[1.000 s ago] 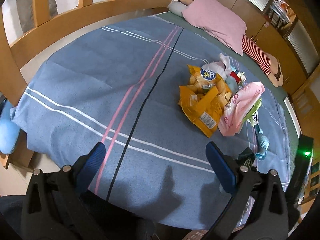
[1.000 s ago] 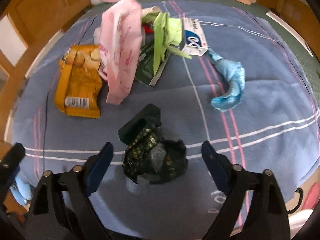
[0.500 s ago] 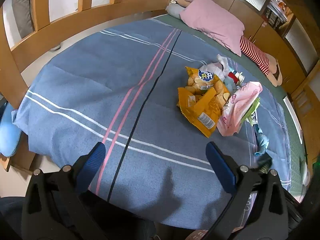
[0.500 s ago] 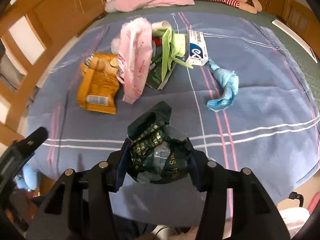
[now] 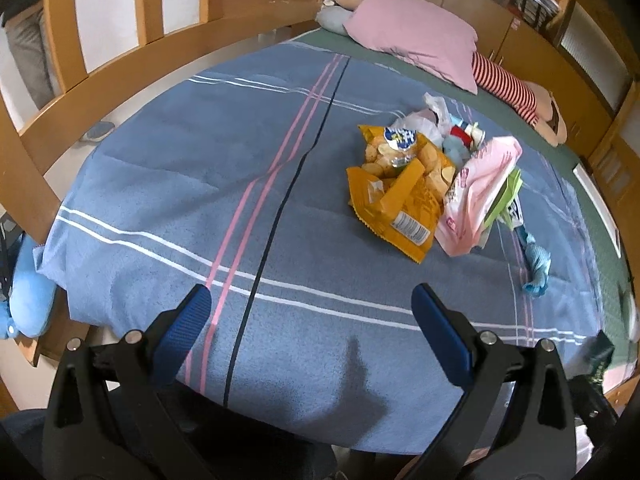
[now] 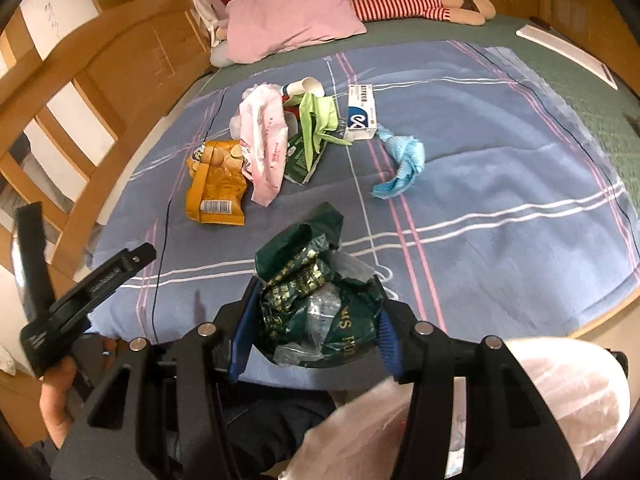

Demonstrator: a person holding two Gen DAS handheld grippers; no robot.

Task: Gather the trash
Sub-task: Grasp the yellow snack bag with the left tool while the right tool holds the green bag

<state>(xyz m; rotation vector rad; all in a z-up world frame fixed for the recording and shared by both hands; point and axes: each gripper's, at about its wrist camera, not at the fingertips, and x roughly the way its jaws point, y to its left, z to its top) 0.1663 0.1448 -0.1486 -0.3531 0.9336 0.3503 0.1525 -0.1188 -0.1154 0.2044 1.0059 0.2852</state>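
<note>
The bed is covered by a blue blanket with pink, white and black stripes [image 5: 168, 184], and a green sheet [image 6: 540, 64] shows past its far edge. A light wooden bed frame with slats [image 5: 120, 64] runs along the side from 9 to 12 o'clock in the left wrist view. At 12 o'clock in the right wrist view lie a soft pink pillow [image 6: 292, 16] and a doll in red and white stripes [image 6: 404, 2].

The right claw [image 6: 312, 336] is squeezed shut on a crumpled dark green foil wrapper with gold print [image 6: 308, 280], held up above the near edge of the blanket. A thin white plastic bag [image 6: 532, 408] sits at 5 o'clock, right by this claw.

The left claw [image 5: 312, 320] is wide open with nothing in it, over the near end of the blanket.

More trash lies in a pile in the middle of the bed: an orange crisp bag [image 6: 216, 184], a pink plastic bag [image 6: 266, 148] touching it, a light green wrapper [image 6: 316, 120], a white and blue box [image 6: 360, 114] and a crumpled light blue cloth [image 6: 402, 164] just beside them.
</note>
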